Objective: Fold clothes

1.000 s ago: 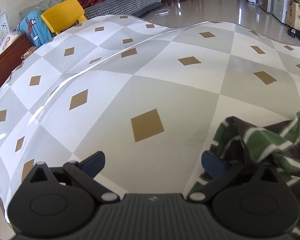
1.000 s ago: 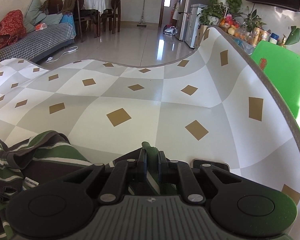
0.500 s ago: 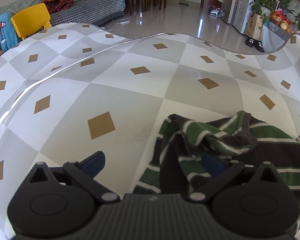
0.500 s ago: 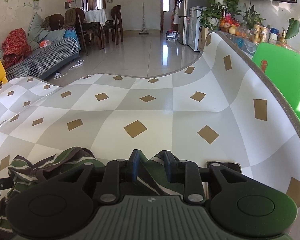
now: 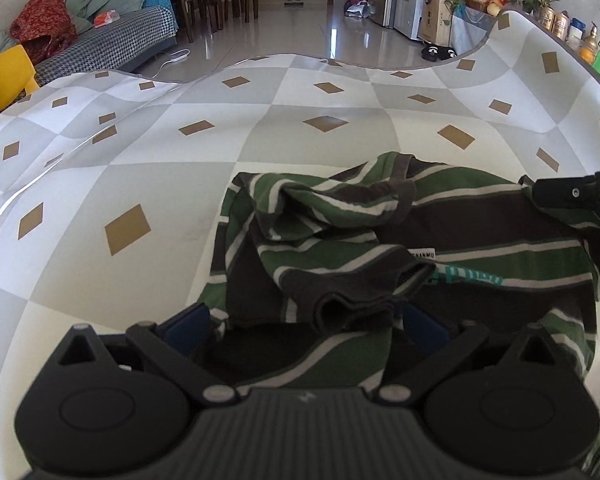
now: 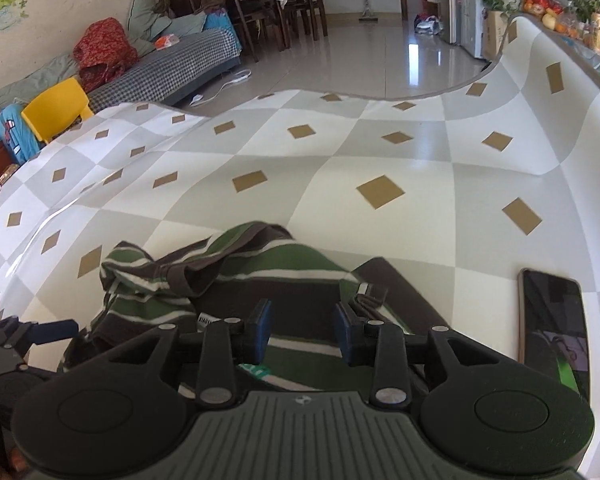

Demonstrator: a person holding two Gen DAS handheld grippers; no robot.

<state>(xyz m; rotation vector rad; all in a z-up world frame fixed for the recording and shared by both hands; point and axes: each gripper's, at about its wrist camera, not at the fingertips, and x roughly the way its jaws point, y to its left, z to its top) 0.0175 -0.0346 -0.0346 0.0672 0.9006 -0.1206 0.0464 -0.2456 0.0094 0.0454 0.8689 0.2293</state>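
Green, dark brown and white striped shirt (image 5: 440,216) lies rumpled on the surface (image 5: 148,184), toward its near edge and right of centre in the left wrist view. Surface covering is a glossy grey-and-white check with tan diamonds; its far edge curls upward at the right corner. The shirt is bunched along its left side, with a folded sleeve or collar piece raised into a ridge. A white label and a teal printed tag show on the inner fabric.

Left tool (image 5: 306,326) is released: blue pads stand wide apart, with a bunched fold of shirt lying between them, not pressed by either pad. Its tip hangs low over the near left part of the shirt.

Right tool (image 6: 302,334) is over the near right part of the shirt. Its jaws are opening; blue pads stand apart with flat striped fabric beneath and between them, neither pad pressing it. In the left wrist view one black finger of it enters from the right edge, at the shirt's right side.

A dark phone (image 6: 554,320) lies flat on the surface, just right of the shirt.
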